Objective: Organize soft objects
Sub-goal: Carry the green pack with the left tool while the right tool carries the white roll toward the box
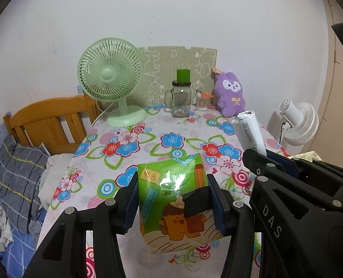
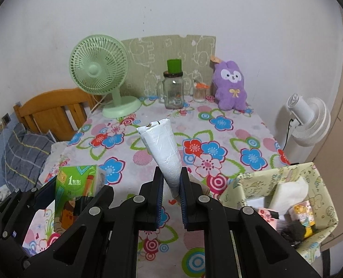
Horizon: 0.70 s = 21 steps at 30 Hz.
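Note:
My left gripper (image 1: 172, 205) is shut on a green tissue pack (image 1: 173, 199) with a cartoon print and holds it above the flowered table; the pack also shows in the right wrist view (image 2: 75, 192). My right gripper (image 2: 171, 195) is shut on a white rolled plastic pack (image 2: 162, 148) that points up and away; it also shows in the left wrist view (image 1: 249, 129). A purple plush toy (image 2: 230, 84) sits at the back right of the table. A cream patterned box (image 2: 248, 183) at the right holds white tissues and small packs.
A green desk fan (image 2: 99, 74), a glass jar with a green lid (image 2: 173, 88) and a small cup of sticks (image 2: 199, 92) stand along the back wall. A white floor fan (image 2: 310, 120) stands at right. A wooden bed frame (image 2: 53, 108) and pillow lie at left.

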Tool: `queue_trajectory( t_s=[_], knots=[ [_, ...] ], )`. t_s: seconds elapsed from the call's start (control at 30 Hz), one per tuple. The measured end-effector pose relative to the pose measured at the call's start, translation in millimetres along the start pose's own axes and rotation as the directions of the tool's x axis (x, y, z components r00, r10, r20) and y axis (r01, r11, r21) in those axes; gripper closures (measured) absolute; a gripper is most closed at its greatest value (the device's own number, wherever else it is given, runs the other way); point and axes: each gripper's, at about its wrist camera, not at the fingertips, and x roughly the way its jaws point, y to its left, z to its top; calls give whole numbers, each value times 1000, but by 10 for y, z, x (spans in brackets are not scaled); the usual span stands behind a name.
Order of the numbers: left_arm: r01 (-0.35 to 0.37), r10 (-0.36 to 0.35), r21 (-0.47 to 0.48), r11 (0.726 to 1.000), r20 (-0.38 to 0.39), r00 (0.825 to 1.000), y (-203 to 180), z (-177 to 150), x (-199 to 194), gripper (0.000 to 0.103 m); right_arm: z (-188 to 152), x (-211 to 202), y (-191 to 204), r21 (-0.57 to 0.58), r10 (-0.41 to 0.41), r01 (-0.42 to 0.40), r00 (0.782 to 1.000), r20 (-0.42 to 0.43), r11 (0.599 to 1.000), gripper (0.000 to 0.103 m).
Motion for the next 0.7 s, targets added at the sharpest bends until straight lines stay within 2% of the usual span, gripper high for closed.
queue_trajectory(
  t_s=[0.37,0.7],
  knots=[
    [12,-13,20,1000,50,999,-205,0,-319,48,-38,-383,-157,2,5,-5,999,45,1000,87],
    [23,-25,37,999,69,997,-485,0,-434,48,-94,-589,-426,8,-9,9,998,68,1000,87]
  ],
)
